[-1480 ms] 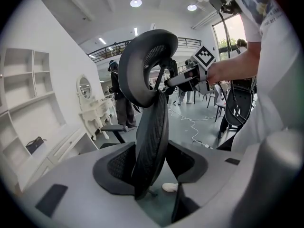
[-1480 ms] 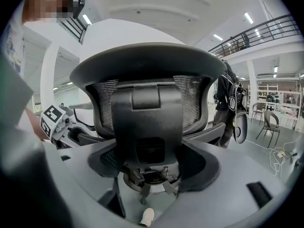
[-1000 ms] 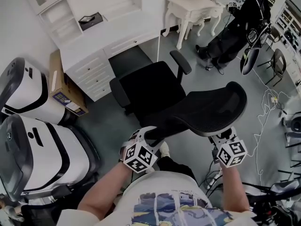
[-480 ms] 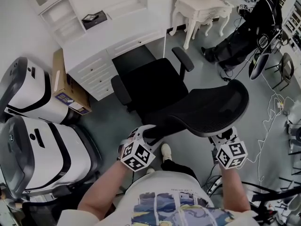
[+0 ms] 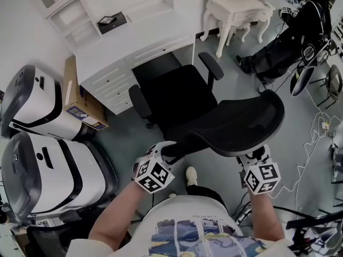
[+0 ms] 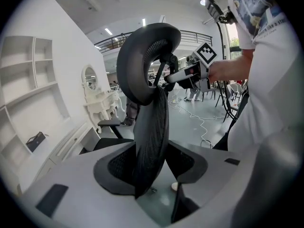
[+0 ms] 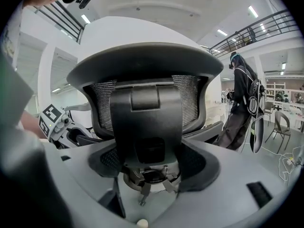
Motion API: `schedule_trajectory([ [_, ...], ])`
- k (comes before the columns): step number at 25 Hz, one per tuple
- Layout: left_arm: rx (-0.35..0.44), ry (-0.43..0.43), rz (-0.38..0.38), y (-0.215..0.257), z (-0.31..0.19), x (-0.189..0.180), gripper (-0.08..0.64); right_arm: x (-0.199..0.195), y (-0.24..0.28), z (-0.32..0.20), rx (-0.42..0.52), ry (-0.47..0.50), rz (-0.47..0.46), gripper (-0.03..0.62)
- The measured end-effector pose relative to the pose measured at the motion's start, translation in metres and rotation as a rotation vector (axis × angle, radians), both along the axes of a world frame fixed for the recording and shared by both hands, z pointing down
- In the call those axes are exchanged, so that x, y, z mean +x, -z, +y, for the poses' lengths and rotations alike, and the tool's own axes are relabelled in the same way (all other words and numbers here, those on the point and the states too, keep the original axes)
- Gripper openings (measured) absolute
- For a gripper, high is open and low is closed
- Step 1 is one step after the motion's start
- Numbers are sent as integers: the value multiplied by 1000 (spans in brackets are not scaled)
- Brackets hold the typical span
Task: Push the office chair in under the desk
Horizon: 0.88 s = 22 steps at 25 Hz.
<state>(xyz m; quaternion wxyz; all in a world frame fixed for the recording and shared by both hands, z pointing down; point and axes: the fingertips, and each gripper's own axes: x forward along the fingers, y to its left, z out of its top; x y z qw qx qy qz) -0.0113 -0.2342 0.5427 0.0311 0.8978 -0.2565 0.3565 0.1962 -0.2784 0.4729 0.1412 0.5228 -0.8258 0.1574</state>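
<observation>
In the head view a black office chair stands with its seat (image 5: 177, 98) facing the kneehole of a white desk (image 5: 123, 36). Its mesh backrest (image 5: 236, 127) is nearest me. My left gripper (image 5: 163, 154) is shut on the backrest's left edge. In the left gripper view that edge (image 6: 152, 127) runs down between the jaws (image 6: 152, 160). My right gripper (image 5: 251, 158) is behind the backrest's right part. The right gripper view shows its jaws (image 7: 151, 160) closed around the backrest's central spine (image 7: 147, 122).
Two large white pod-shaped machines (image 5: 43, 165) stand at the left, with a cardboard box (image 5: 80, 98) between them and the desk. An ornate white table (image 5: 236, 12) and a person in black (image 5: 289, 36) are at the back right. Cables (image 5: 316, 138) lie on the floor at the right.
The chair has rolled toward the desk, so less of the kneehole floor shows in front of the seat. Both grippers keep their hold on the backrest.
</observation>
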Motion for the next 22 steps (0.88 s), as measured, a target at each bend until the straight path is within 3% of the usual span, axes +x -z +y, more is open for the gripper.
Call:
schedule_trajectory([
  [22,-13,53,-28,-5,-80,-22,209,-23,-3,-84,6,50,17,341],
])
